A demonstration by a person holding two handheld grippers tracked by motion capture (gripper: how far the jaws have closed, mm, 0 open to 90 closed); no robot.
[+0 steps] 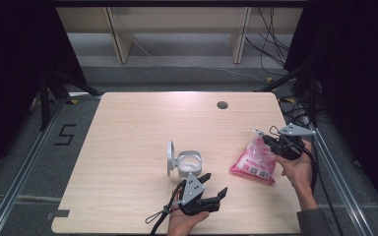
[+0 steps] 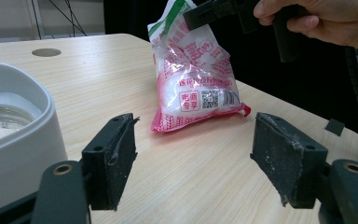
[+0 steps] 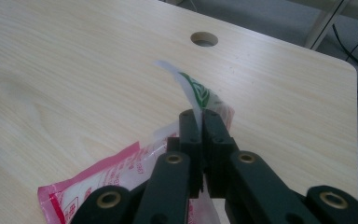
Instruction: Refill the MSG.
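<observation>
Your right tongs (image 3: 200, 122) are closed tight on the top edge of the pink-and-white bag (image 1: 256, 160), pinching the clear film with green print between the two black jaws. The bag hangs from that grip, with its bottom seam resting on the tabletop (image 1: 128, 128) near the right edge. In the left gripper view the bag (image 2: 193, 79) stands upright ahead of your left tongs (image 2: 196, 161), beyond their tips and well apart from them. Your left tongs are wide open and hold nothing; bare tabletop shows between the jaws. The white container (image 1: 189, 163) sits just beside the left tongs' left jaw, with its round lid (image 1: 170, 157) standing on edge against it.
</observation>
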